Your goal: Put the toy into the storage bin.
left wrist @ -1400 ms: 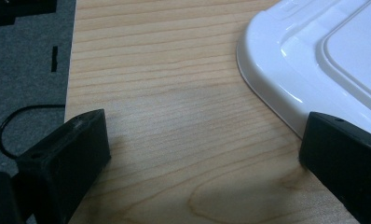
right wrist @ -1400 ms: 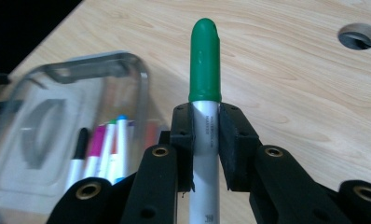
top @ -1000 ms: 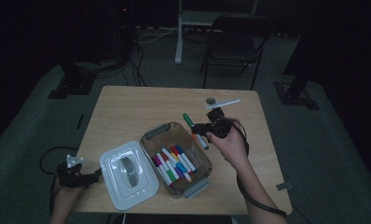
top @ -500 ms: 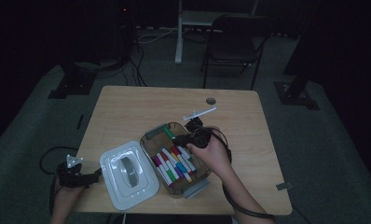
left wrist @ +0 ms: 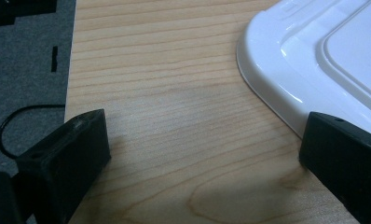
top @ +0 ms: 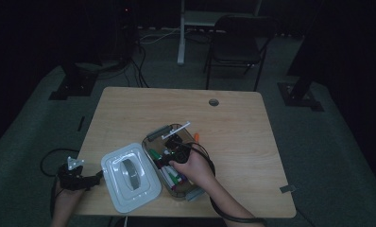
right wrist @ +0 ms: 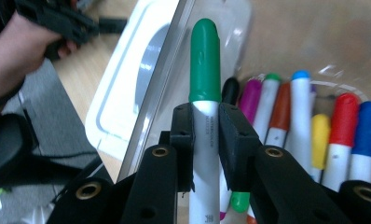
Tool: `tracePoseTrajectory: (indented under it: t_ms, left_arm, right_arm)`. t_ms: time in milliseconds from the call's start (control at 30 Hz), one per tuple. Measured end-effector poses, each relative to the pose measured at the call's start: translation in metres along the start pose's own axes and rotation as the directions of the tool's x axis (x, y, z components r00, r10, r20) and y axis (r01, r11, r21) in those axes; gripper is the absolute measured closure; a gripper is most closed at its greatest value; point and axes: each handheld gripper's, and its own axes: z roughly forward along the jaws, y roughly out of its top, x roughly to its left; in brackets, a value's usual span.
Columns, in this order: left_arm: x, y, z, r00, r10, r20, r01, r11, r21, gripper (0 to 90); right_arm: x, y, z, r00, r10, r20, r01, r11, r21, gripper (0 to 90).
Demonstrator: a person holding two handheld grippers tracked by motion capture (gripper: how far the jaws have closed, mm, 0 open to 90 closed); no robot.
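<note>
Over the clear plastic box (top: 154,136) of markers near the middle of the wooden table (top: 252,127), the right gripper (right wrist: 206,135) pinches a green-capped marker (right wrist: 205,60) by its white barrel, just below the cap. The marker looks light, rigid and smooth, so it could slip or swivel between the pads; a hold nearer the barrel's middle would likely steady it. Beside the box lies its white lid (top: 129,176). At the table's left edge, the left gripper (left wrist: 202,154) rests with jaws wide apart, holding nothing.

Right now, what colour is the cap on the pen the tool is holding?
Green. The pen has a green cap, clearest in the right gripper view.
</note>
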Motion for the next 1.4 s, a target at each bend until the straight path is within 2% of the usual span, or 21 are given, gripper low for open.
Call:
tracePoseTrajectory:
  t_ms: [100,300,433,500,567,833,1067,1133,1267,1400]
  left_arm:
    - [0.000,0.000,0.000,1.0000,0.000,0.000,0.000,1.0000,-0.001,2.2]
    - [0.000,0.000,0.000,1.0000,-0.002,0.000,0.002,1.0000,-0.003,2.2]
    - [0.000,0.000,0.000,1.0000,0.001,0.000,-0.001,1.0000,0.001,2.2]
    - [0.000,0.000,0.000,1.0000,0.002,-0.001,-0.002,1.0000,0.001,2.2]
    - [0.000,0.000,0.000,1.0000,0.000,0.000,0.000,1.0000,0.001,2.2]
    - [0.000,0.000,0.000,1.0000,-0.001,0.000,0.001,1.0000,0.000,2.2]
    - [0.000,0.000,0.000,1.0000,-0.001,0.000,0.001,1.0000,0.000,2.2]
    - [0.000,0.000,0.000,1.0000,-0.001,0.000,0.001,1.0000,0.000,2.2]
    - [0.000,0.000,0.000,1.0000,-0.002,-0.001,0.002,1.0000,0.000,2.1]
    - [0.000,0.000,0.000,1.0000,-0.002,0.000,0.002,1.0000,-0.001,2.2]
  right_arm:
    - [0.002,0.000,0.010,0.9999,0.000,0.017,0.000,1.000,0.031,77.1]
    - [-0.003,0.000,0.027,0.9999,0.013,0.001,-0.013,0.996,0.092,77.0]
    - [-0.004,0.000,0.036,0.9999,0.010,0.010,-0.011,0.992,0.125,76.9]
    - [-0.003,-0.001,0.044,0.9995,-0.005,0.030,0.001,0.988,0.155,76.9]
    - [-0.004,-0.002,0.047,0.9993,-0.003,0.036,-0.003,0.986,0.165,76.8]
    - [-0.008,-0.002,0.061,0.9984,-0.009,0.055,-0.004,0.969,0.247,75.6]
    - [-0.012,-0.001,0.059,0.9983,-0.005,0.058,-0.008,0.973,0.229,69.1]
    - [-0.013,-0.001,0.055,0.9982,-0.014,0.059,0.002,0.979,0.205,65.6]
    - [-0.015,-0.001,0.038,0.9982,-0.030,0.053,0.023,0.989,0.143,61.0]
    - [-0.020,0.000,0.013,0.9974,-0.039,0.061,0.034,0.996,0.078,59.1]
